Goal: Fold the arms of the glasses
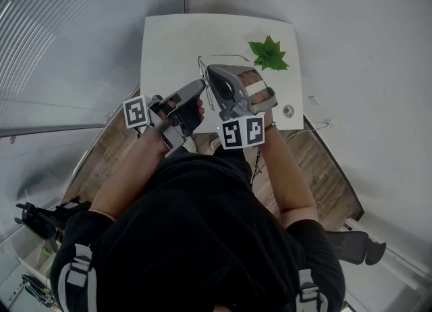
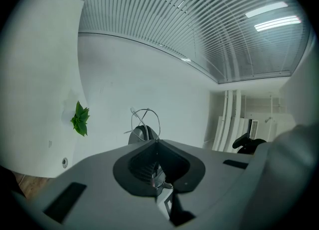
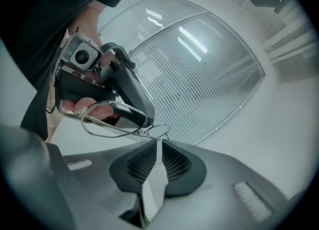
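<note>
Thin wire-framed glasses hang in the air over the white table. My left gripper is shut on them. In the left gripper view the jaws meet, and the wire rim rises just beyond them. From the right gripper view, one lens rim runs out of the left gripper's tip. My right gripper is right next to the left one. Its jaws stand a narrow slit apart, and a thin wire end lies just past their tips without being pressed.
A green leafy sprig lies at the table's far right. A small round disc sits near the right edge. Wooden floor shows under the table. A black chair base stands at lower left.
</note>
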A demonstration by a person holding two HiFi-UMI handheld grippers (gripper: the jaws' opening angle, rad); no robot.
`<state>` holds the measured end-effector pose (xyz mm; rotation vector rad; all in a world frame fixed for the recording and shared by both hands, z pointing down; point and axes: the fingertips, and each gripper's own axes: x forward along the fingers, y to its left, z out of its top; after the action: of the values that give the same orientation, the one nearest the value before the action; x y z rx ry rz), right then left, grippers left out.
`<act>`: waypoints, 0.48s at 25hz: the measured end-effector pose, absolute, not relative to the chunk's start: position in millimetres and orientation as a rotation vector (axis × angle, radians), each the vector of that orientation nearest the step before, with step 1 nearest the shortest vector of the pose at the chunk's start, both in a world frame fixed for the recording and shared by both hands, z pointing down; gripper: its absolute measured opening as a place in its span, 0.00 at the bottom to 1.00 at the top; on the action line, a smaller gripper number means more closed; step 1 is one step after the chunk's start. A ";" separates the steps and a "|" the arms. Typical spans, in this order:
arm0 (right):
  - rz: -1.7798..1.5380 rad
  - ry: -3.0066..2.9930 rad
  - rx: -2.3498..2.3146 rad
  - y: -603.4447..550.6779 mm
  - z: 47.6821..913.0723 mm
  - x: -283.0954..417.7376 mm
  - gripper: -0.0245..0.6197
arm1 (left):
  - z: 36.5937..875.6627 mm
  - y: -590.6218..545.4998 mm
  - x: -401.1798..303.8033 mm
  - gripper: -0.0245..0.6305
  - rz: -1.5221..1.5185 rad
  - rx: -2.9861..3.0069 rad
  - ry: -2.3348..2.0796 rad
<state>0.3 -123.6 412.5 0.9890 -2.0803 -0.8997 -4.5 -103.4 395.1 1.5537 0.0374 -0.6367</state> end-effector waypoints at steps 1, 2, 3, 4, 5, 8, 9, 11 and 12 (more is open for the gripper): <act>-0.896 -2.080 0.990 -123.8 413.0 0.7 0.11 | 395.0 -104.2 -4.7 0.06 -0.639 1.552 0.037; -0.892 -2.081 0.993 -123.1 413.5 1.6 0.12 | 394.9 -104.2 -4.6 0.06 -0.641 1.552 0.036; -0.885 -2.082 0.996 -122.2 414.2 2.9 0.14 | 394.8 -103.9 -4.6 0.06 -0.643 1.553 0.034; -0.876 -2.084 1.000 -121.3 414.7 4.4 0.15 | 394.5 -103.6 -4.7 0.06 -0.645 1.553 0.033; -0.866 -2.087 1.004 -120.6 415.0 6.0 0.15 | 394.2 -103.5 -5.0 0.06 -0.646 1.554 0.031; -0.838 -2.096 1.023 -119.2 413.2 12.5 0.16 | 392.3 -103.9 -5.4 0.06 -0.649 1.555 0.027; -0.829 -2.098 1.032 -118.8 412.5 15.3 0.17 | 392.0 -104.0 -5.4 0.06 -0.650 1.556 0.025; -0.810 -2.101 1.054 -117.7 412.1 22.0 0.17 | 392.7 -104.2 -5.7 0.06 -0.653 1.556 0.023; -0.798 -2.105 1.067 -117.2 412.2 26.0 0.17 | 393.5 -104.3 -5.9 0.06 -0.654 1.558 0.021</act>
<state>26.0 -117.2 412.2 1.0673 -2.1046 -0.7978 -5.9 -104.3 393.5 1.5575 0.0213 -0.6541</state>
